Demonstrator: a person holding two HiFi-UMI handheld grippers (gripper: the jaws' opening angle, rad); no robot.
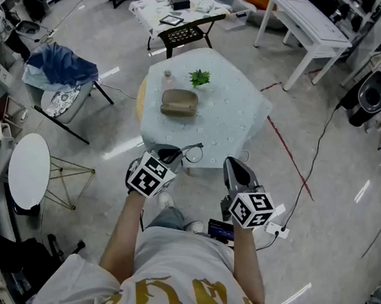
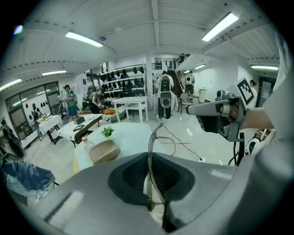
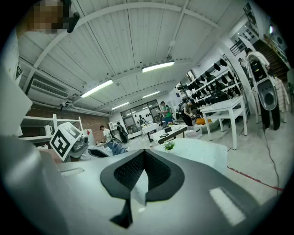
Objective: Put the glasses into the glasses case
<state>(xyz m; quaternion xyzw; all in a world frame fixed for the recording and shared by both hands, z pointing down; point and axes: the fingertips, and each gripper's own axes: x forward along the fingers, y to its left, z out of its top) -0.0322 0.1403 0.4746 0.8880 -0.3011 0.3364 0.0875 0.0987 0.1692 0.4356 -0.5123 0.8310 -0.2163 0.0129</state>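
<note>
Your left hand-held gripper (image 1: 170, 156) is clamped on 1 temple of the thin-framed, clear-lensed glasses (image 1: 192, 153), which jut forward over the near edge of the surface (image 1: 240, 116). Your right hand-held gripper (image 1: 234, 167), jaws together and empty, hangs alongside. Beyond, on the surface: the tan glasses case (image 1: 179, 102), a small bottle (image 1: 166, 77), a green plant (image 1: 199, 78).
</note>
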